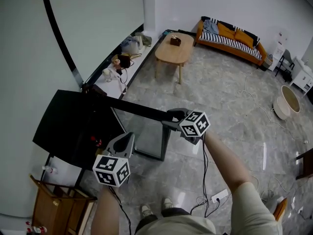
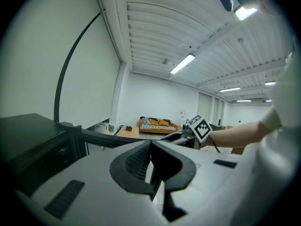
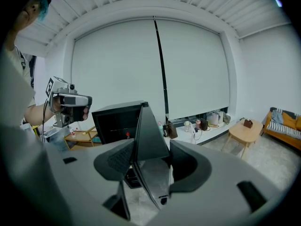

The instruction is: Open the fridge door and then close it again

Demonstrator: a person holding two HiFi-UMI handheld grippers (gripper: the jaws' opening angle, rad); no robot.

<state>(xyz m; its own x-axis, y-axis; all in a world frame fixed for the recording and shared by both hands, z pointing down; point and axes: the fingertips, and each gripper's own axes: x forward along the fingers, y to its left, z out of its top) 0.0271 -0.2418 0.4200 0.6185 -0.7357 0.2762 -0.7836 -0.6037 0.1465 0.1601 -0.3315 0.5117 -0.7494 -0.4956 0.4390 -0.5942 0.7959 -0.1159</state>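
Observation:
The small black fridge (image 1: 68, 126) stands by the wall at the left, its glass-fronted door (image 1: 144, 131) swung wide open toward the room. My right gripper (image 1: 171, 117) is at the door's free top corner. In the right gripper view the door (image 3: 148, 135) stands edge-on between the jaws of the right gripper (image 3: 150, 159), the left pad close against it and a small gap on the right side. My left gripper (image 1: 128, 138) hangs in front of the open fridge; in its own view the left gripper (image 2: 151, 147) is shut with nothing in it.
A wooden coffee table (image 1: 173, 53) and an orange sofa (image 1: 230, 35) stand farther back. A low ledge with bags (image 1: 122, 62) runs along the window. A wooden rack (image 1: 58, 204) is beside the fridge. Cables and a power strip (image 1: 217, 196) lie by my feet.

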